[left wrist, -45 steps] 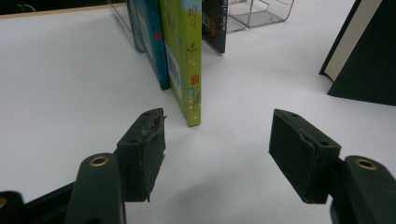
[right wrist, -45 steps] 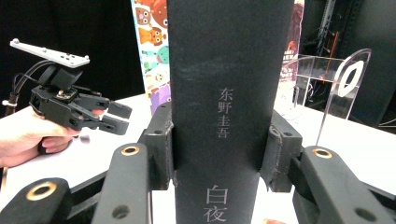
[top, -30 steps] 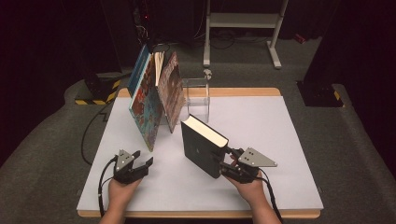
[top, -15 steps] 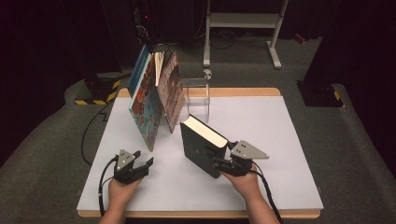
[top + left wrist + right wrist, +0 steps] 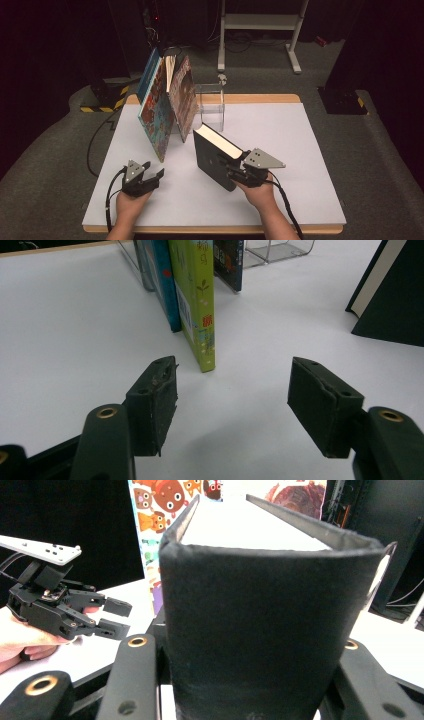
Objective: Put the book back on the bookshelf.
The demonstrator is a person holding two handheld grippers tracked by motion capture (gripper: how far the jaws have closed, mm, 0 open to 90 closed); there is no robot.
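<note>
A thick black book (image 5: 214, 159) stands on its edge in the middle of the white table (image 5: 300, 150), page block up. My right gripper (image 5: 234, 169) is shut on its near spine end; the jaws have just been closing with the book between them. In the right gripper view the black book's (image 5: 265, 630) spine sits between both jaws. My left gripper (image 5: 151, 176) rests low at the front left, open, with nothing between its pads (image 5: 155, 400). Ahead of it stands a green book (image 5: 197, 300).
Several colourful books (image 5: 162, 107) lean together at the back left, next to a clear acrylic stand (image 5: 212, 102). A metal rack (image 5: 260, 30) stands on the floor behind the table. Bare table lies to the right of the black book.
My right gripper has shifted left and slightly up, closer onto the black book's spine. The left gripper and the leaning books have not moved.
</note>
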